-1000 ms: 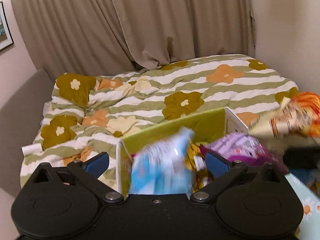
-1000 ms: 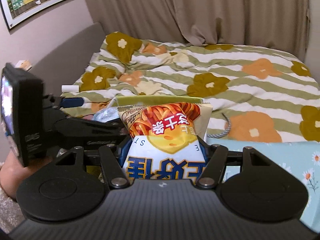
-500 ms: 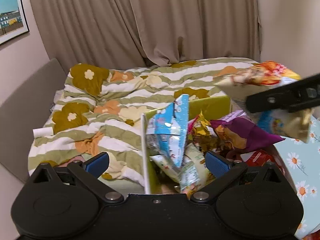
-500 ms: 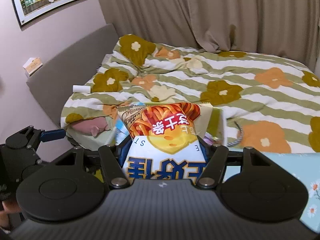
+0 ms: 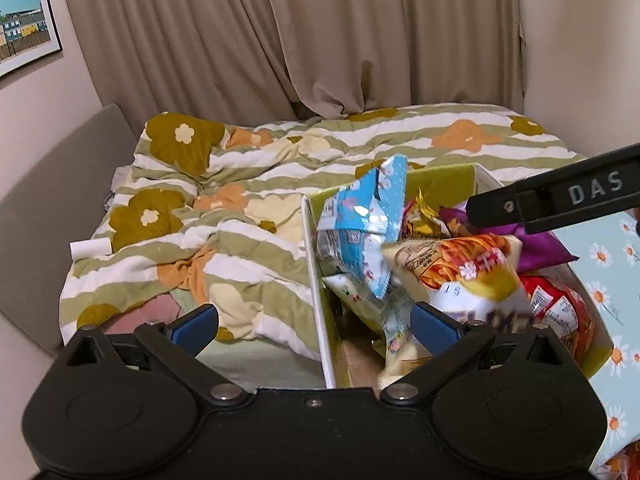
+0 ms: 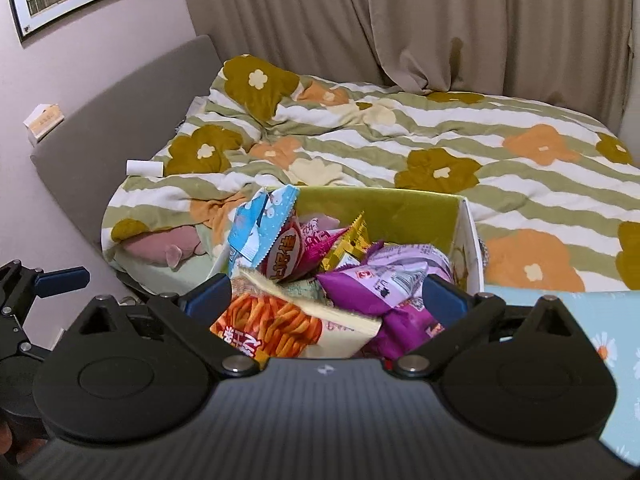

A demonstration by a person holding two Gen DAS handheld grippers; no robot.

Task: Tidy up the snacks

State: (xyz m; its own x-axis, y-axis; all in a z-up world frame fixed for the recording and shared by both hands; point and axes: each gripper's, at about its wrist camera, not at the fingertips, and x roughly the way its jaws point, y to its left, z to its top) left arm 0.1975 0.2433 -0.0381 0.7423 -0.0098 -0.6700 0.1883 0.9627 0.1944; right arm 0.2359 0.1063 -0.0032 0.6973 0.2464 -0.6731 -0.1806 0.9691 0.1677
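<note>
A white box with a green inside holds several snack bags. An orange and yellow chip bag lies on top of the pile, free of any grip. A light blue bag stands at the box's left wall, a purple bag on the right. My left gripper is open and empty above the box's left wall. My right gripper is open and empty just above the pile; its arm crosses the left wrist view.
The box sits on a light blue daisy cloth beside a bed with a striped flower quilt. A grey headboard, beige curtains and a white roll lie beyond. My left gripper shows at the right wrist view's left edge.
My right gripper has opened and let go of the orange chip bag, which now lies in the box. My left gripper has drawn back and to the left.
</note>
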